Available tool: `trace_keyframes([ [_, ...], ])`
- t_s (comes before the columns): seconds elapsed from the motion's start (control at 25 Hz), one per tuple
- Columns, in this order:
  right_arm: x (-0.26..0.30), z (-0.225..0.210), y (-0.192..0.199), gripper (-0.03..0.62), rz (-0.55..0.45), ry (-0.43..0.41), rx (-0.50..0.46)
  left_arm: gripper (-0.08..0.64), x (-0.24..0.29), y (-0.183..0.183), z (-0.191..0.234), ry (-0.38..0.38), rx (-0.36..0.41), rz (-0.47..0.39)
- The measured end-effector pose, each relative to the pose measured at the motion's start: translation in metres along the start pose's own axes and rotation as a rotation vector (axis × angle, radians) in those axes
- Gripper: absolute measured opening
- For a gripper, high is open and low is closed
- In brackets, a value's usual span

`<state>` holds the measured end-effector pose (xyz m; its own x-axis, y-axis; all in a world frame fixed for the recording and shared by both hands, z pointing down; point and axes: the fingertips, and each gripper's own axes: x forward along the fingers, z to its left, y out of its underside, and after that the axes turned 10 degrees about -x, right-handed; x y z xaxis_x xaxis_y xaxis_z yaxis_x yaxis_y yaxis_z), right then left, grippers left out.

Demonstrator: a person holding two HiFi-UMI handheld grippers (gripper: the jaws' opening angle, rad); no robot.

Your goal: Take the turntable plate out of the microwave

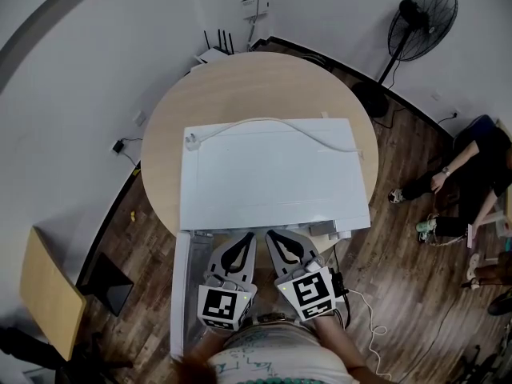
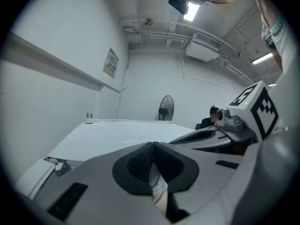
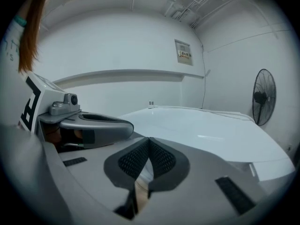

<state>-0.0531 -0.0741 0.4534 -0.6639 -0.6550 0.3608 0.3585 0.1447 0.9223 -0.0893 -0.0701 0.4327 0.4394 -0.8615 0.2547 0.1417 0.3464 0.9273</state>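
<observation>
A white microwave (image 1: 272,174) stands on a round wooden table (image 1: 172,110); I see only its flat top, so the turntable plate is hidden. Its door (image 1: 181,294) hangs open at the front left. My left gripper (image 1: 244,237) and right gripper (image 1: 272,234) sit side by side just in front of the microwave's front edge, both shut with nothing between the pads. In the left gripper view the shut left gripper (image 2: 153,146) points over the microwave top (image 2: 117,135), with the right gripper (image 2: 225,135) beside it. The right gripper view shows the right gripper (image 3: 149,142) shut too, above the microwave top (image 3: 211,130).
A white power cord (image 1: 264,122) with its plug (image 1: 191,140) lies across the microwave top. A standing fan (image 1: 420,22) is at the back right, and a seated person (image 1: 472,166) at the far right. A router (image 1: 214,50) sits behind the table, a wooden board (image 1: 48,290) at the left.
</observation>
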Motion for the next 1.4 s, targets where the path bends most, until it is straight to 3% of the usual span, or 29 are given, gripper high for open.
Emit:
trace_keyframes([
  [0.32,0.017,0.004,0.047,-0.009,0.119,-0.005,0.010,0.015,0.009,0.052,0.014,-0.004,-0.011,0.122],
  [0.8,0.045,0.002,0.125,-0.009,0.326,0.002,-0.003,0.017,0.028,0.124,0.050,-0.072,-0.002,0.296],
  [1.04,0.057,0.006,0.150,-0.009,0.391,-0.011,-0.082,0.016,0.036,0.152,0.070,-0.105,-0.060,0.352],
  [1.28,0.063,0.010,0.164,-0.009,0.420,-0.033,-0.040,0.016,0.038,0.167,0.081,-0.134,-0.083,0.383],
  [1.4,0.063,0.009,0.169,-0.009,0.426,-0.036,0.002,0.017,0.037,0.172,0.087,-0.164,-0.181,0.378],
])
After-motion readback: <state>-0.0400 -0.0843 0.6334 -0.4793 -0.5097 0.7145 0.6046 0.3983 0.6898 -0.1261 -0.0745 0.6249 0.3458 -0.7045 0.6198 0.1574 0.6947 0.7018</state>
